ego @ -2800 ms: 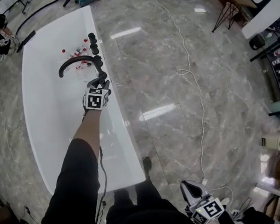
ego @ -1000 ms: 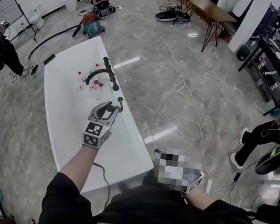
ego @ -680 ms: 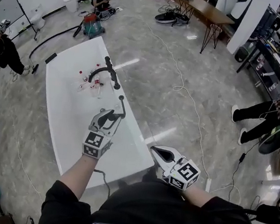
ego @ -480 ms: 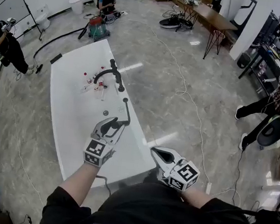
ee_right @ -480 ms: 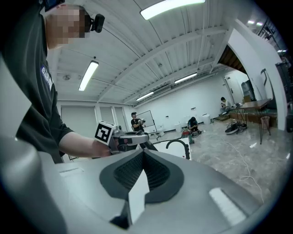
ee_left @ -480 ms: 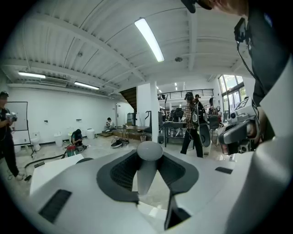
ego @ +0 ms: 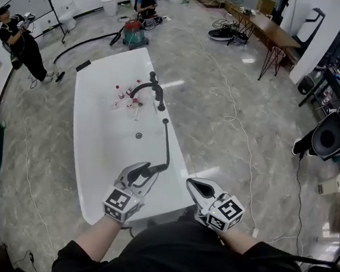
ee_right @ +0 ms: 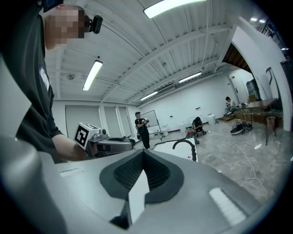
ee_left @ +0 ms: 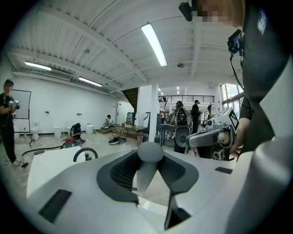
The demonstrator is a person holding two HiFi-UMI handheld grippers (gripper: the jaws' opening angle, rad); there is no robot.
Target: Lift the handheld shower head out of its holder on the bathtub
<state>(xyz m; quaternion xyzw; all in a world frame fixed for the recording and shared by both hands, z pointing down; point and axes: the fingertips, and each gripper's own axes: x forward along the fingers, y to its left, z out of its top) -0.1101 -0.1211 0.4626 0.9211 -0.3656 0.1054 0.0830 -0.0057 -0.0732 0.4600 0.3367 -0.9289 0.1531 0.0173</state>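
The black handheld shower head (ego: 154, 168) is off the white bathtub (ego: 92, 148) rim, held over the tub's near end. My left gripper (ego: 144, 172) is shut on it. Its black hose (ego: 168, 144) runs back to the fitting (ego: 165, 121) on the rim. In the left gripper view the shower head's rounded grey end (ee_left: 150, 153) sits clamped between the pads of my left gripper (ee_left: 150, 172). My right gripper (ego: 195, 189) hovers beside the left one, shut, with nothing in it; its jaws meet in the right gripper view (ee_right: 143, 156).
A black arched faucet (ego: 153, 88) stands on the tub's right rim. Several small bottles (ego: 127, 94) and a drain (ego: 138, 135) lie inside the tub. A white cable (ego: 243, 134) trails over the marble floor. People (ego: 28, 46) and a red vacuum (ego: 132, 36) are beyond the tub.
My left gripper has drawn back toward me from the faucet with the shower head, pulling the hose out along the rim. The right gripper has come up beside it.
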